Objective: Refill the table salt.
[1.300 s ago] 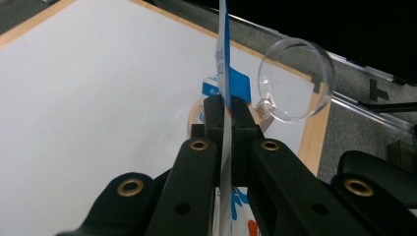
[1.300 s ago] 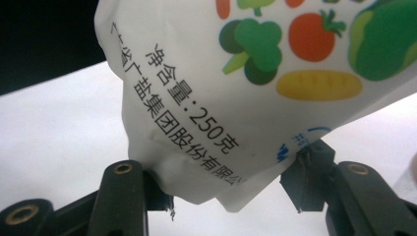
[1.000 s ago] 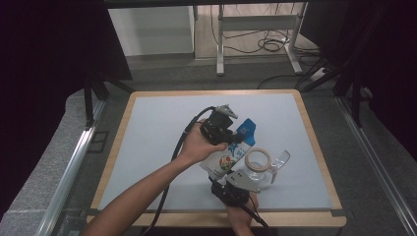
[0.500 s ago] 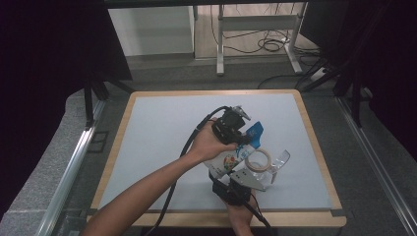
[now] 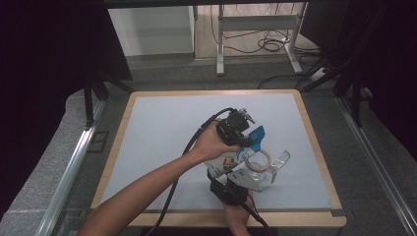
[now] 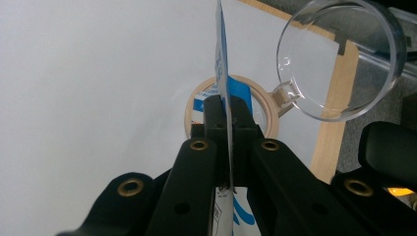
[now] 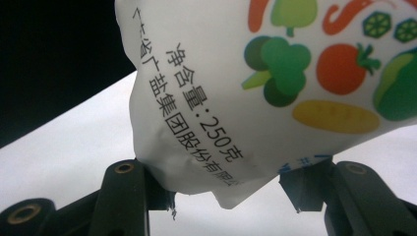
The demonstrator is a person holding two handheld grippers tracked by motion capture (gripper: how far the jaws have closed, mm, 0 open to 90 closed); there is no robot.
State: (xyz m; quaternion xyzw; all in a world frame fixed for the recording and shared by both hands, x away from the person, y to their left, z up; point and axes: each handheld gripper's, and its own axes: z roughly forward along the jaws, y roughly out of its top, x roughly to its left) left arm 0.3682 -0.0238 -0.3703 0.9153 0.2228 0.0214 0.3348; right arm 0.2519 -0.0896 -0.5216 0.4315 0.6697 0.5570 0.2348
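A white salt bag point(image 5: 227, 162) printed with vegetables point(image 7: 275, 73) is held slanted above the table. My left gripper point(image 5: 244, 129) point(image 6: 227, 115) is shut on the bag's thin blue top edge point(image 6: 222, 59), which stands edge-on between its jaws. My right gripper point(image 5: 231, 189) point(image 7: 226, 189), near the table's front edge, is shut on the bag's bulging lower end, a pad pressing on each side. Just beyond the bag top stands a clear jar with a wooden rim point(image 5: 259, 161) point(image 6: 193, 101). Its hinged clear lid point(image 5: 281, 158) point(image 6: 339, 54) is swung open.
A pale mat point(image 5: 162, 137) covers the table inside a wooden frame point(image 5: 322, 162). Cables trail from both grippers toward the front edge. Beyond the table are a dark floor, table legs point(image 5: 220, 44) and loose cables.
My left hand has carried the bag's top edge to the right, toward the jar's mouth. The right hand has stayed where it was.
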